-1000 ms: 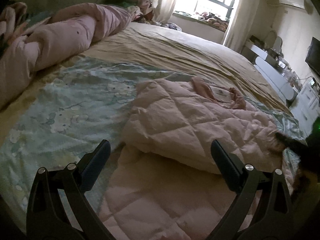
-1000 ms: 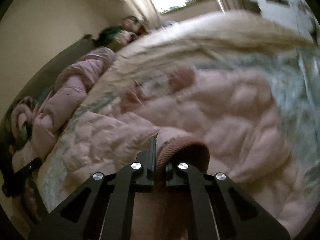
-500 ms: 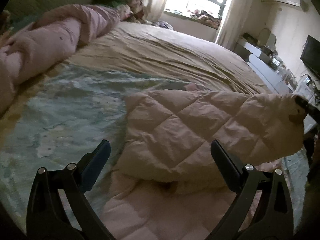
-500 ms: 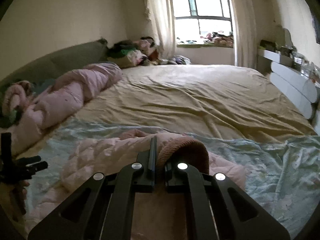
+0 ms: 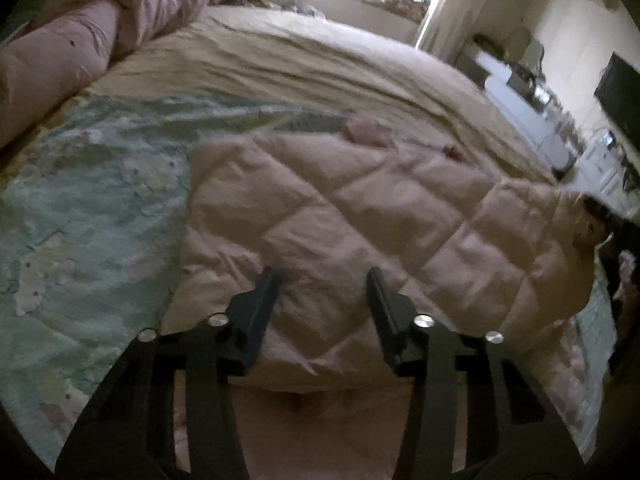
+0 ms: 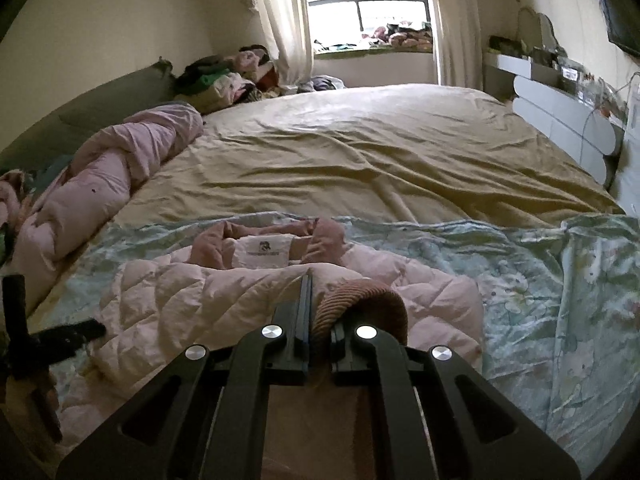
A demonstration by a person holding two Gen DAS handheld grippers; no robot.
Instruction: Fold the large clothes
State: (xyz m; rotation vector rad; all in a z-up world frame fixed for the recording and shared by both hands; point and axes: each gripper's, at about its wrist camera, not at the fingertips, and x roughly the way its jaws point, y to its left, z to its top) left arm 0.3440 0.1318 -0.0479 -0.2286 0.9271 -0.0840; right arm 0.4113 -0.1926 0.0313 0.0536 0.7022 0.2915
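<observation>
A pink quilted jacket (image 5: pixel 360 216) lies on the bed with one sleeve folded across its body; its collar and white label (image 6: pixel 264 252) face the window. My left gripper (image 5: pixel 322 292) is closing on the folded jacket's near edge, and puffy fabric fills the gap between its fingers. It also shows as a dark shape at the left of the right wrist view (image 6: pixel 60 336). My right gripper (image 6: pixel 316 296) is shut on the sleeve's ribbed brown cuff (image 6: pixel 368 300), held just above the jacket. In the left wrist view it shows dark at the sleeve's end (image 5: pixel 600 220).
A pale green patterned blanket (image 6: pixel 540 280) lies under the jacket, on a tan sheet (image 6: pixel 360 152). A rolled pink duvet (image 6: pixel 100 184) runs along the left side. Piled clothes (image 6: pixel 228 76) sit by the window. White drawers (image 6: pixel 560 120) and a dark screen (image 5: pixel 620 92) stand on the right.
The left gripper has come forward and down onto the jacket's near edge and its jaws have narrowed from wide open. The right gripper has carried the cuff and sleeve across the jacket.
</observation>
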